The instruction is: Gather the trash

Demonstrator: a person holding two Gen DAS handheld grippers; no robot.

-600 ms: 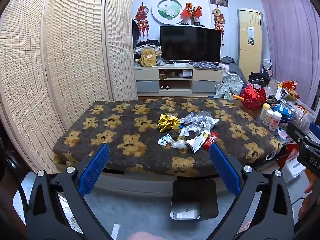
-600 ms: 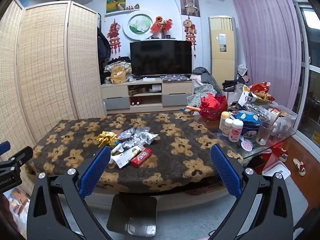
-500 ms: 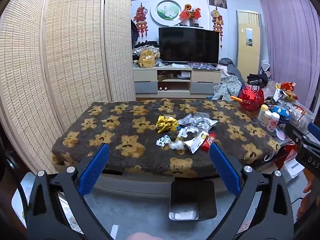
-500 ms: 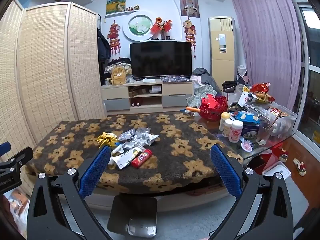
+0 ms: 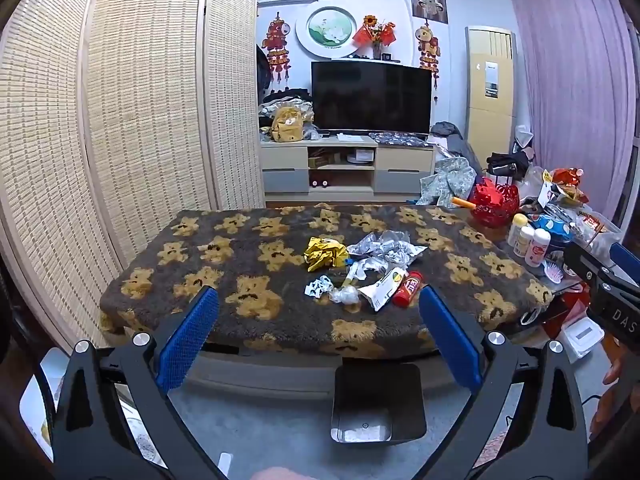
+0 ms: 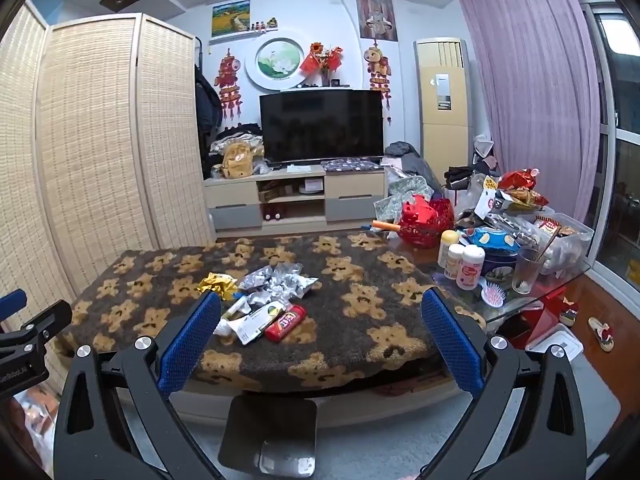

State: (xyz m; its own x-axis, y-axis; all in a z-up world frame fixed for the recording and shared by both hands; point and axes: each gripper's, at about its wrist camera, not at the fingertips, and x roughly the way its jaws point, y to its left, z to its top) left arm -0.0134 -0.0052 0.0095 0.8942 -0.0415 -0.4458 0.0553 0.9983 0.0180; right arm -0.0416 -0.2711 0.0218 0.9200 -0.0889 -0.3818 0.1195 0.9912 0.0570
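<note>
A heap of trash lies mid-table on the bear-print cover (image 5: 248, 264): a crumpled yellow wrapper (image 5: 325, 254), silver foil (image 5: 384, 245), a white packet (image 5: 382, 288), a red snack pack (image 5: 408, 289) and small white scraps (image 5: 320, 286). The same heap shows in the right wrist view: yellow wrapper (image 6: 218, 283), foil (image 6: 280, 280), red pack (image 6: 285, 323). A dark bin (image 5: 378, 402) (image 6: 272, 436) stands on the floor below the table's near edge. My left gripper (image 5: 318, 320) and right gripper (image 6: 320, 324) both hang open in front of the table, short of the heap, holding nothing.
Bottles (image 6: 460, 260), a glass (image 6: 528, 270), a red basket (image 6: 428, 220) and snack bags crowd the table's right end. A woven folding screen (image 5: 120, 120) stands on the left. A TV unit (image 6: 296, 196) lines the far wall. A sandal (image 6: 600, 332) lies on the floor.
The left wrist view has crept slightly, the table sitting a little lower left in frame. The right gripper has barely moved. Both stay open.
</note>
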